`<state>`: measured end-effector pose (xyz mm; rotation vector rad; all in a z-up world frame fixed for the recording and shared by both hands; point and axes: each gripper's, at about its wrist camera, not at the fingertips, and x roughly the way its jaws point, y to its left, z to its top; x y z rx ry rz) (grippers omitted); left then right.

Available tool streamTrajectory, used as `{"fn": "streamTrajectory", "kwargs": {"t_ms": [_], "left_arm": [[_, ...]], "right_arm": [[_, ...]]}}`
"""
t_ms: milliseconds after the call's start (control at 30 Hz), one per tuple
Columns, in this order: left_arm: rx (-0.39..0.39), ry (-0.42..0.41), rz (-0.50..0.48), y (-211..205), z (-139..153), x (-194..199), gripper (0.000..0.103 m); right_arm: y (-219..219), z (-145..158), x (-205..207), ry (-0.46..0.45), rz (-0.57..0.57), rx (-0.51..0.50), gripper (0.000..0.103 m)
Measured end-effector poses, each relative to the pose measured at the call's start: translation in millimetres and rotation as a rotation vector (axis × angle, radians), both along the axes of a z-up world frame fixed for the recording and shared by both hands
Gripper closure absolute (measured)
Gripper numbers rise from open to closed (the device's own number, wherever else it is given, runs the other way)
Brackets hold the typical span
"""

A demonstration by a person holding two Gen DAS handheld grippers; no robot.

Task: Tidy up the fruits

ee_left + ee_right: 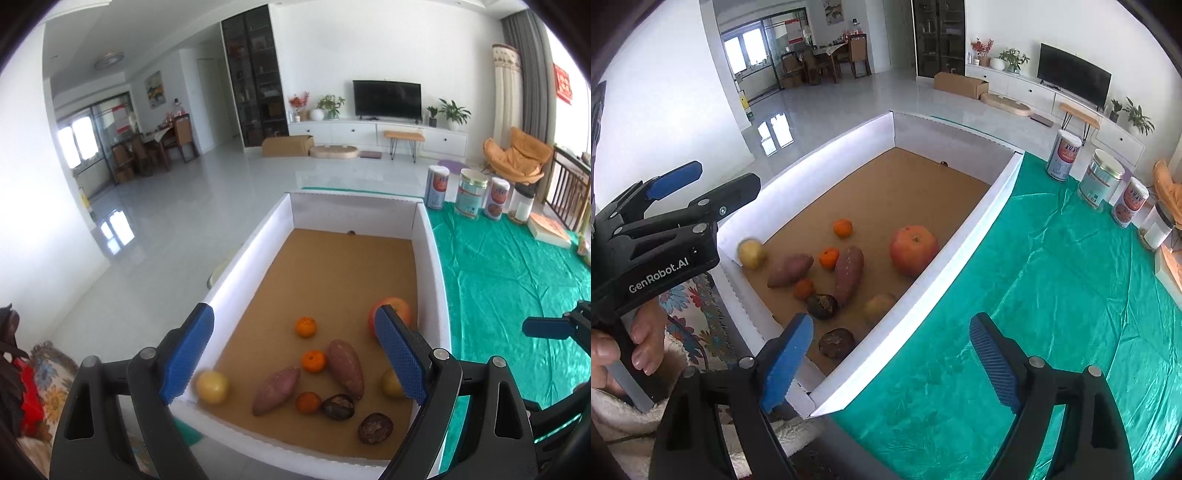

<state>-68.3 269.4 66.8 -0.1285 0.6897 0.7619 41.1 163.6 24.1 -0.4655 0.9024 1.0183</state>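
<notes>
Most of the produce already lies inside the shallow white cardboard box with the brown floor (255,236), bunched toward its near end. There sit the large red-orange apple (913,250), three small orange tangerines (306,326), two reddish-brown sweet potatoes (345,367), two dark wrinkled round fruits (375,427) and a dull yellow-brown round fruit (878,305) against the right wall. A pale yellow round fruit (211,386) shows blurred at the box's near-left corner, at about 8 o'clock in the left wrist view; whether it is rolling or at rest I cannot tell.

The left claw (293,352) hangs released over the box, jaws wide, grasping nothing. The right claw (888,363) is likewise spread and empty, straddling the box's right wall and the shiny green cloth (1052,295) on the bench.

By my judgement the gathering is nearly done; no fruit shows outside the box, and only sorting or spacing seems left.

At 1 o'clock four cylindrical canisters (469,197) stand on the cloth, well apart from the fruit. Nothing blocks the box.
</notes>
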Motion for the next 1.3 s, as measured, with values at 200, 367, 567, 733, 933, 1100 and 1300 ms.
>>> {"fn": "streamTrajectory", "kwargs": {"t_ms": [200, 367, 567, 733, 933, 1100, 1300], "left_arm": [[-0.003, 0.04, 0.044, 9.2, -8.0, 0.2, 0.013], [0.025, 0.037, 0.055, 7.0, -11.1, -0.1, 0.013], [0.105, -0.002, 0.097, -0.6, -13.6, -1.2, 0.013], [0.091, 0.001, 0.076, -3.7, -16.1, -0.7, 0.013], [0.076, -0.01, 0.05, -7.1, -13.2, -4.8, 0.012], [-0.005, -0.014, 0.01, -3.7, -17.1, -5.6, 0.012], [-0.034, -0.015, -0.02, -0.4, -17.3, -5.3, 0.012]], "right_arm": [[1.6, 8.2, -4.7, -0.037, -0.007, 0.025, 0.008], [1.6, 15.8, -7.4, -0.053, -0.017, 0.057, 0.006], [2.5, 16.8, -7.1, -0.073, -0.041, 0.068, 0.004], [-1.1, 14.6, -1.3, -0.044, -0.078, 0.085, 0.003], [-4.2, 18.6, 0.6, -0.033, -0.113, 0.115, 0.0], [-3.5, 19.9, -1.0, -0.014, -0.136, 0.129, 0.0], [-0.5, 18.1, -0.5, 0.022, -0.145, 0.12, 0.0]]}}
